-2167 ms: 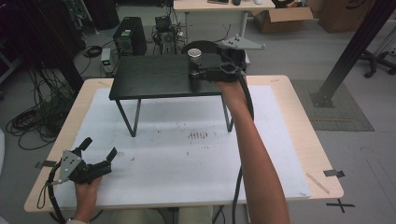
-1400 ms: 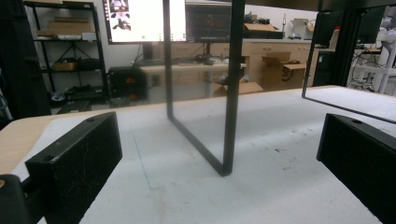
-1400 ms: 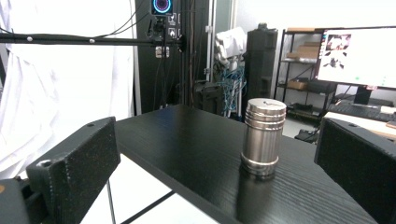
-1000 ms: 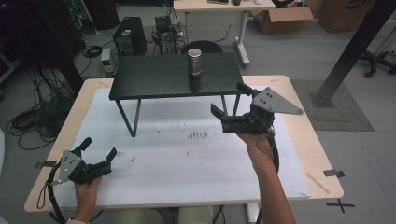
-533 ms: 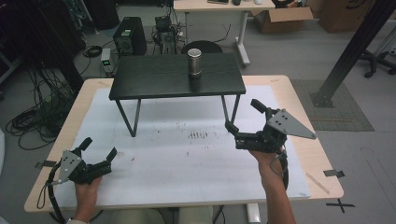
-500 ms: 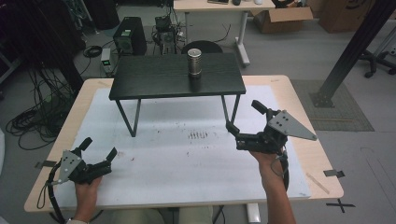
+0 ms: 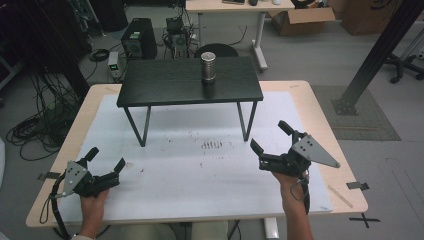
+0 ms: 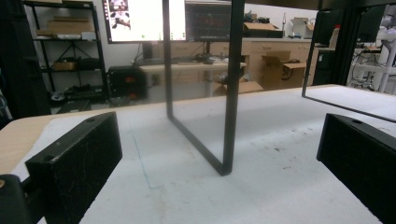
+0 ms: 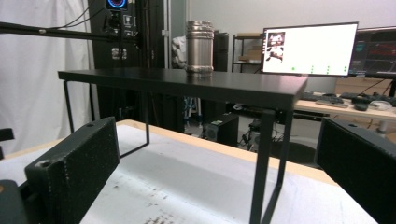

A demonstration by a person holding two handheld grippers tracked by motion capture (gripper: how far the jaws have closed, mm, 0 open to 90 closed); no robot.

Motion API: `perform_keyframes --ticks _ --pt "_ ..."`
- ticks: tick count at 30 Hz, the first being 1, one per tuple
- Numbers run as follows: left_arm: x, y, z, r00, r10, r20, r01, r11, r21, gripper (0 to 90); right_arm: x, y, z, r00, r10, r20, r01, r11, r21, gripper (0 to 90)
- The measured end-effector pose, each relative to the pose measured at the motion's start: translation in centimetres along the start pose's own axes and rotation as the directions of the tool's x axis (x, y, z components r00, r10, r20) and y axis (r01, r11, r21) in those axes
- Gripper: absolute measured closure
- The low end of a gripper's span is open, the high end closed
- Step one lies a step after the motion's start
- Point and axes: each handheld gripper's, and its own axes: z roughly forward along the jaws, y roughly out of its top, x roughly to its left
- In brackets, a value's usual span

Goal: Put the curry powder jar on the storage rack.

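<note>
High view: ribbed silver metal canister (image 7: 208, 67) stands upright on the small black stand (image 7: 150, 90) at 12 o'clock, apparently delivered; left gripper (image 7: 106, 168) and right gripper (image 7: 268, 137) rest released, empty, on the surface (image 7: 200, 175).

Wooden table (image 7: 320, 115), light top, most of it covered by a white sheet (image 7: 200, 170) with dark smudges near the middle. Small black stand (image 7: 165, 82) on thin metal legs at the far half, feet on the sheet. Metal can (image 7: 208, 67) upright on the stand's top, right of centre.
</note>
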Motion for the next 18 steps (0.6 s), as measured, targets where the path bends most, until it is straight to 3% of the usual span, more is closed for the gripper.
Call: perform_keyframes --ticks 18 --pt "0.0 0.0 0.0 1.0 0.001 0.0 -0.001 1.0 0.002 0.5 -0.4 -4.9 -0.6 0.9979 0.024 0.061 -0.024 1.0 0.001 0.0"
